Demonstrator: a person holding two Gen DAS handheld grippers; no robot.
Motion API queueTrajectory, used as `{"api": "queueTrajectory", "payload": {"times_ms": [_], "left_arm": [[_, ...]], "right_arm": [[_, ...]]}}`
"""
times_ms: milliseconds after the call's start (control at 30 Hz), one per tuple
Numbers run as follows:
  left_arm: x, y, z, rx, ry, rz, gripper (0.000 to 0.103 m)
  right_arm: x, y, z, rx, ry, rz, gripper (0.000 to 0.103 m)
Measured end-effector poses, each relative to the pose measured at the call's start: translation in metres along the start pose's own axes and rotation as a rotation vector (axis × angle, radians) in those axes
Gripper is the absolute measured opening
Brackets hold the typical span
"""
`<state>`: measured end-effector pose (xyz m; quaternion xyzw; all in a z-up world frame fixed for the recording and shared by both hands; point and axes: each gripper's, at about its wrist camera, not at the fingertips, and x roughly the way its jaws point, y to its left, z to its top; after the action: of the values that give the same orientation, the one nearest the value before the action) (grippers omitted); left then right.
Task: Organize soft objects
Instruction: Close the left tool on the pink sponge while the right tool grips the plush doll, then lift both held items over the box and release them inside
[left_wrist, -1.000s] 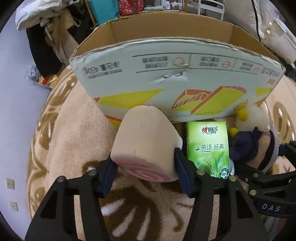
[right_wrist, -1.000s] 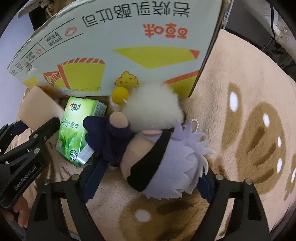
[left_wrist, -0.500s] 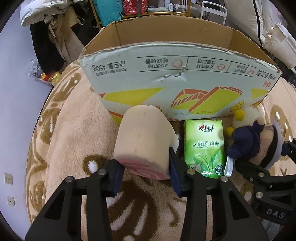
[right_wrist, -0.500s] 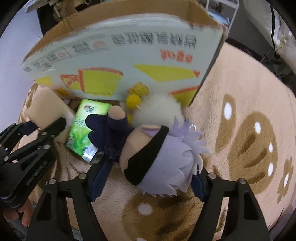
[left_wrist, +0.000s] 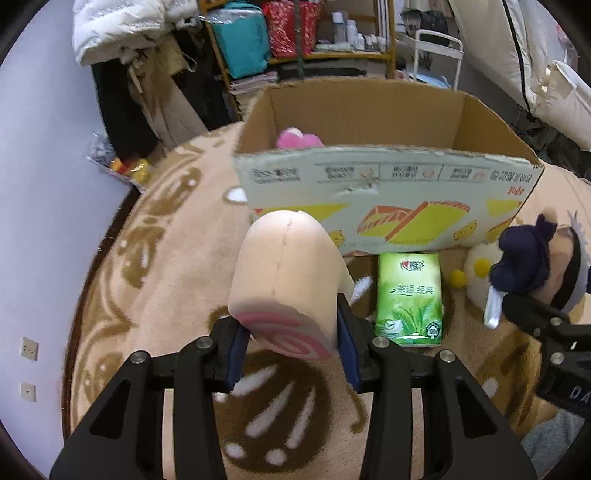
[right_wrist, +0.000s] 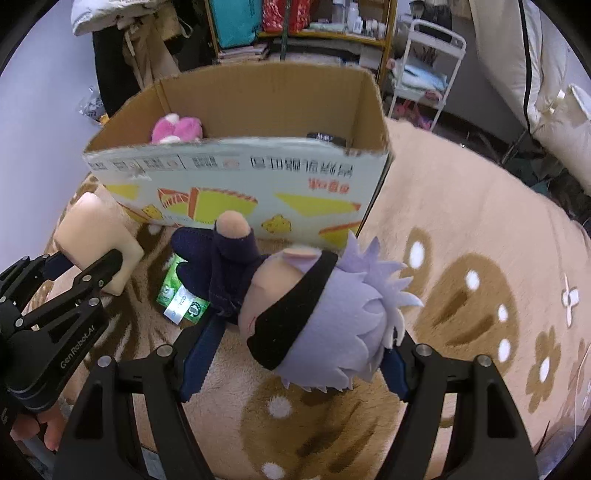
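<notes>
My left gripper (left_wrist: 291, 350) is shut on a peach roll-shaped plush (left_wrist: 291, 266) with a pink swirl end, held above the rug. It also shows in the right wrist view as the left gripper (right_wrist: 74, 288) and the roll plush (right_wrist: 92, 236). My right gripper (right_wrist: 295, 362) is shut on a plush doll (right_wrist: 325, 306) with lilac hair, a black blindfold and a dark body; the doll (left_wrist: 535, 262) appears at the right of the left wrist view. An open cardboard box (left_wrist: 369, 184) stands just beyond both, with a pink plush (right_wrist: 177, 129) inside.
A green tissue pack (left_wrist: 408, 295) and a white fluffy toy (left_wrist: 476, 266) lie on the beige patterned rug (right_wrist: 461, 229) against the box front. Behind the box are shelves (left_wrist: 295, 44), a white cart (right_wrist: 424, 66) and hanging clothes. White bedding sits at the right.
Both grippers closed tighter on their plush toys and rose from the rug. The view now looks over the box's front wall, and the pink plush inside has come into sight.
</notes>
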<state>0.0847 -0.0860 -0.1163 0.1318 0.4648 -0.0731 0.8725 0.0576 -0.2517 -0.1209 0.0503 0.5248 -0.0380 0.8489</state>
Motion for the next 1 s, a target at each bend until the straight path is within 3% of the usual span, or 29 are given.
{"api": "queueTrajectory", "payload": {"times_ms": [233, 533, 833, 1000], "left_arm": [[-0.030, 0.018, 0.001, -0.066, -0.090, 0.002, 0.042], [-0.078, 0.020, 0.011, -0.075, -0.304, 0.031, 0.042], [-0.099, 0.022, 0.017, -0.081, -0.402, 0.030, 0.042], [-0.105, 0.021, 0.021, -0.074, -0.435, 0.038, 0.042]], "right_arm": [[-0.033, -0.006, -0.007, -0.005, -0.091, 0.012, 0.080], [-0.072, -0.011, 0.000, -0.014, -0.294, 0.040, 0.080], [-0.107, -0.019, 0.006, 0.003, -0.497, 0.065, 0.080], [-0.114, -0.025, 0.015, 0.012, -0.542, 0.056, 0.080]]}}
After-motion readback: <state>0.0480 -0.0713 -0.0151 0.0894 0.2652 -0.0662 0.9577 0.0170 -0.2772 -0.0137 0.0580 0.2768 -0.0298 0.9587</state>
